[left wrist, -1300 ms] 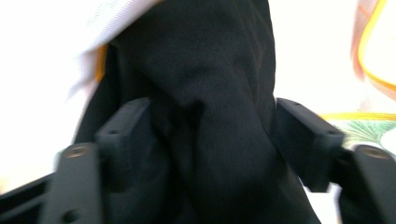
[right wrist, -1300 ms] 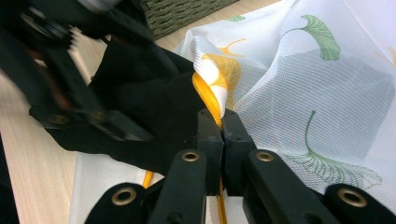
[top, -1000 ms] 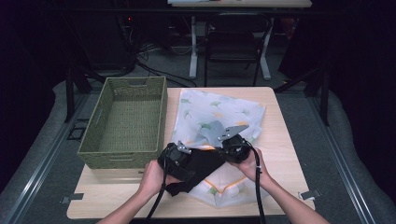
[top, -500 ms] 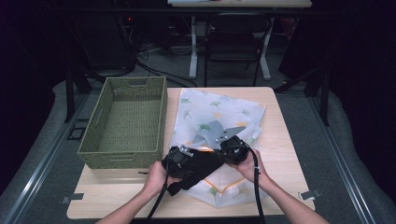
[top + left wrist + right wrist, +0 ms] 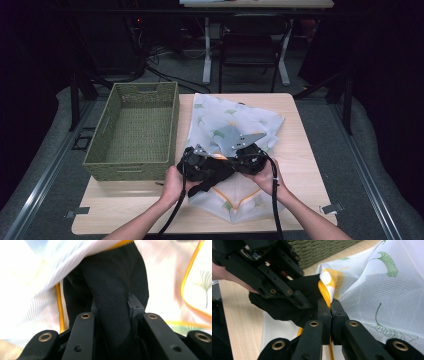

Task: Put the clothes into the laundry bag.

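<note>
A white mesh bag [image 5: 225, 117] with green leaf print and orange trim lies on the table. A black cloth [image 5: 207, 182] lies at its opening. In the left gripper view the black cloth [image 5: 112, 277] runs between the jaws of my left gripper [image 5: 113, 307], which have just been closing and now pinch it, with the bag [image 5: 32, 277] draped over it. My right gripper [image 5: 330, 306] is shut on the bag's orange-trimmed edge [image 5: 325, 285]. In the high view my left gripper [image 5: 212, 167] and right gripper [image 5: 231, 159] meet tip to tip over the bag.
A green woven basket [image 5: 137, 130] stands on the table's left half, close to my left hand. Bare wooden table [image 5: 305, 145] shows to the right of the bag and along the front edge. A chair and desk legs stand beyond the table.
My left gripper has edged right toward the right one and its jaws have closed on the black cloth. The right gripper has kept still on the bag's edge.
</note>
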Motion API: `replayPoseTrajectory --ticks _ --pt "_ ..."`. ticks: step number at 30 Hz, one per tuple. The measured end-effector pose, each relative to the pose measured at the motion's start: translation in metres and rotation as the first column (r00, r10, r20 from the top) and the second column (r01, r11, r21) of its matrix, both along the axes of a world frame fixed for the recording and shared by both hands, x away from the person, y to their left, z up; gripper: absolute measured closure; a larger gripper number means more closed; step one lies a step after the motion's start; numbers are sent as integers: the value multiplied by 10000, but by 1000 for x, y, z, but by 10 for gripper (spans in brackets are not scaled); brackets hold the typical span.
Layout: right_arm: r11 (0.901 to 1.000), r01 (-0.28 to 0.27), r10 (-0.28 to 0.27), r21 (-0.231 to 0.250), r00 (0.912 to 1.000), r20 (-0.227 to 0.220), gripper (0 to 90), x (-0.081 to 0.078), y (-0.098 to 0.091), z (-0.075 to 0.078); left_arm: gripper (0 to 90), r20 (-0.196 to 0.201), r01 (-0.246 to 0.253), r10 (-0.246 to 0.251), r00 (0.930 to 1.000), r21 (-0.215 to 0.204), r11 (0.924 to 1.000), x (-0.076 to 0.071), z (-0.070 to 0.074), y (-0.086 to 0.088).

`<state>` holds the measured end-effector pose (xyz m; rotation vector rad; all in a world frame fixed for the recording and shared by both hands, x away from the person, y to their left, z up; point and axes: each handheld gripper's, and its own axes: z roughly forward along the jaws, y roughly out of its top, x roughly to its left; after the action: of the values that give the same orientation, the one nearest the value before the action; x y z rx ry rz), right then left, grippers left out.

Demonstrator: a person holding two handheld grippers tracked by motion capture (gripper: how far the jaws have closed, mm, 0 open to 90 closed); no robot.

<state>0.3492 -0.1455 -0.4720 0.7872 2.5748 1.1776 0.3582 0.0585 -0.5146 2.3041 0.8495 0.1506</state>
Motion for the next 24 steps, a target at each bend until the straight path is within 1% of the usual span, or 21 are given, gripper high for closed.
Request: replayPoseTrajectory --ticks 1,2,3,5,7,10,12,13,14,16,17,19,20,22,23,24 --pt "10000 -4 4 56 10000 -5 886 0 0 0 736 -3 -128 128 9999 -175 9998 1 0 -1" --pt "9998 -28 29 173 10000 -83 886 0 0 1 736 29 -168 168 9999 -172 9997 2 1 -3" --pt "9997 -22 25 228 9999 -116 886 0 0 1 736 127 -285 288 9995 -254 9993 2 2 -5" --pt "9997 -7 9 263 10000 -94 886 -1 0 2 736 188 -523 535 9984 -578 9970 4 4 -7" --pt "9994 -15 19 351 9999 -108 886 -1 0 2 736 225 -856 882 9959 -978 9915 6 4 -9" --pt "9989 -25 32 474 9999 -141 887 -1 0 3 735 415 -1234 1300 9906 -1344 9832 8 3 -12" --pt "9986 -68 77 521 9998 -160 887 -1 0 4 733 333 -1480 1552 9873 -1601 9759 10 -1 -14" --pt "9986 -58 69 525 9998 -209 887 -1 0 3 732 252 -1513 1574 9872 -1637 9748 10 -3 -15" --pt "9988 -66 79 494 9996 -263 887 -1 0 3 729 166 -1485 1529 9881 -1563 9765 12 -8 -17" --pt "9992 -48 65 386 9990 -441 887 0 -1 -1 715 10 -1353 1365 9906 -1264 9827 14 -17 -19" --pt "9996 -6 22 288 9985 -548 886 1 -1 -2 704 -149 -1331 1323 9911 -1156 9843 14 -25 -20" --pt "9999 48 -39 137 9980 -638 886 2 -3 -6 654 -343 -1062 1036 9940 -824 9909 13 -34 -19" --pt "10000 74 -69 59 9974 -720 886 3 -5 -8 617 -347 -689 671 9971 -532 9962 13 -35 -18" --pt "9999 116 -113 28 9969 -779 886 4 -7 -10 486 -340 -545 534 9980 -341 9979 9 -31 -17" --pt "9999 146 -144 28 9970 -757 886 4 -8 -10 445 -254 -384 380 9990 -174 9991 8 -28 -16" --pt "9998 172 -168 44 9969 -773 886 4 -8 -10 400 -28 -228 228 9997 37 9997 4 -21 -15"
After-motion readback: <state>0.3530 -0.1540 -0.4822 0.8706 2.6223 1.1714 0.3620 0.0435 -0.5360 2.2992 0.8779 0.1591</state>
